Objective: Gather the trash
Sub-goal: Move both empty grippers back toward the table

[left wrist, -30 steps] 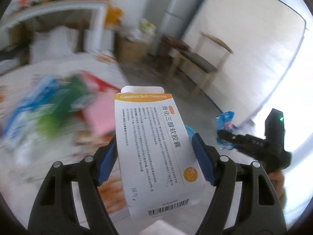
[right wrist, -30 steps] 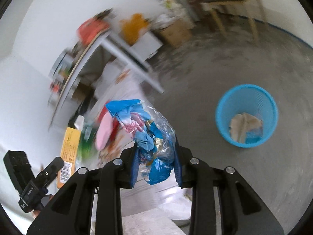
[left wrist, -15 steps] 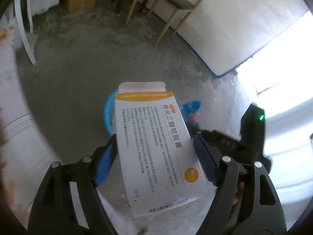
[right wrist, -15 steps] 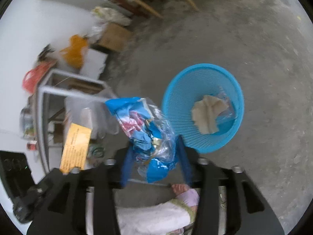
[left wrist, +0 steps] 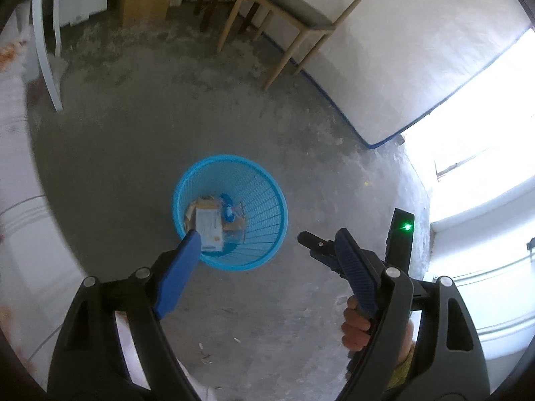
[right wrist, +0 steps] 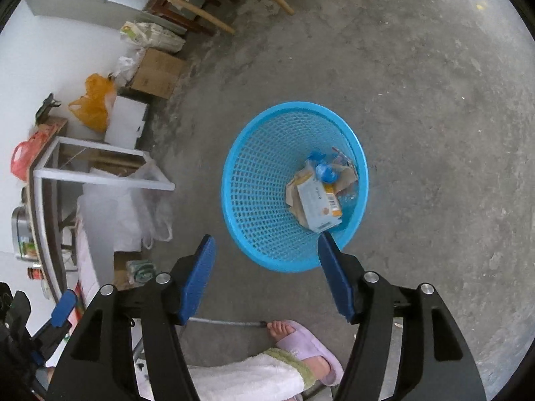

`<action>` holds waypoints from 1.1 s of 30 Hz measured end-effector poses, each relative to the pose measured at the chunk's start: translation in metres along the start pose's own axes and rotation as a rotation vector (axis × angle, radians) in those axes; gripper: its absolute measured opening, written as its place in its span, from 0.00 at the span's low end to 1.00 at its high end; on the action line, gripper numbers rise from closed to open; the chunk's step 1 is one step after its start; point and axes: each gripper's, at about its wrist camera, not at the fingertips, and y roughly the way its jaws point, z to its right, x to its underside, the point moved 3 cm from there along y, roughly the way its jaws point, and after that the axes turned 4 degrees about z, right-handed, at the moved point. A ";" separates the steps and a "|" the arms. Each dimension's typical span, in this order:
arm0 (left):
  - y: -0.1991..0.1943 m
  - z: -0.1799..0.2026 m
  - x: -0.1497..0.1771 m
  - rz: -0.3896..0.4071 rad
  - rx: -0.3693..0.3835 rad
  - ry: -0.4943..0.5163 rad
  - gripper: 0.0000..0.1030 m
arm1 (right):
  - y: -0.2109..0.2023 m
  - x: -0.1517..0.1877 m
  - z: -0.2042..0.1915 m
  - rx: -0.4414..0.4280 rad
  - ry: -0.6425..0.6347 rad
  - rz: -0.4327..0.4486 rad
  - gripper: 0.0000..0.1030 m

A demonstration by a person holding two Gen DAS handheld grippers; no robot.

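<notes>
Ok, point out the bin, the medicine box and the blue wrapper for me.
bin (right wrist: 254, 197): right wrist view, inner mesh wall.
medicine box (right wrist: 316, 200): right wrist view, its pale printed face.
blue wrapper (right wrist: 324, 168): right wrist view, crumpled blue middle.

Box and wrapper lie in basket on floor

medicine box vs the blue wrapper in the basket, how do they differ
The medicine box is a flat-sided white and orange carton with a barcode; the blue wrapper is crumpled, shapeless plastic. The box looks larger and lies nearer the camera in the right wrist view, the wrapper behind it. Both lie in the blue basket among other trash.
</notes>
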 end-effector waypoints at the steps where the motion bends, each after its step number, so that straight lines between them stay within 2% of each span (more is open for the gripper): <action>1: -0.009 -0.001 0.002 0.014 -0.002 0.009 0.76 | -0.007 0.004 -0.003 -0.013 -0.006 0.002 0.60; 6: -0.075 -0.008 0.026 0.131 -0.027 0.060 0.76 | -0.040 0.018 -0.026 -0.080 -0.051 0.027 0.60; 10: -0.132 -0.028 0.055 0.246 -0.078 0.067 0.76 | -0.067 0.035 -0.072 -0.126 -0.177 0.053 0.63; 14: -0.185 -0.060 0.093 0.338 -0.169 0.044 0.76 | -0.085 0.062 -0.142 -0.156 -0.387 0.075 0.72; 19: -0.225 -0.094 0.136 0.404 -0.295 0.010 0.80 | -0.101 0.124 -0.245 -0.193 -0.756 0.113 0.84; 22: -0.243 -0.116 0.164 0.420 -0.378 -0.014 0.80 | -0.099 0.171 -0.302 -0.225 -0.973 0.123 0.92; 24: -0.252 -0.129 0.181 0.432 -0.422 -0.037 0.81 | -0.094 0.194 -0.323 -0.228 -1.064 0.119 0.93; 30: -0.279 -0.151 0.221 0.489 -0.506 -0.073 0.83 | -0.052 0.264 -0.382 -0.160 -1.313 0.083 0.94; 33: -0.284 -0.158 0.233 0.495 -0.507 -0.062 0.84 | -0.033 0.278 -0.393 -0.101 -1.379 0.096 0.94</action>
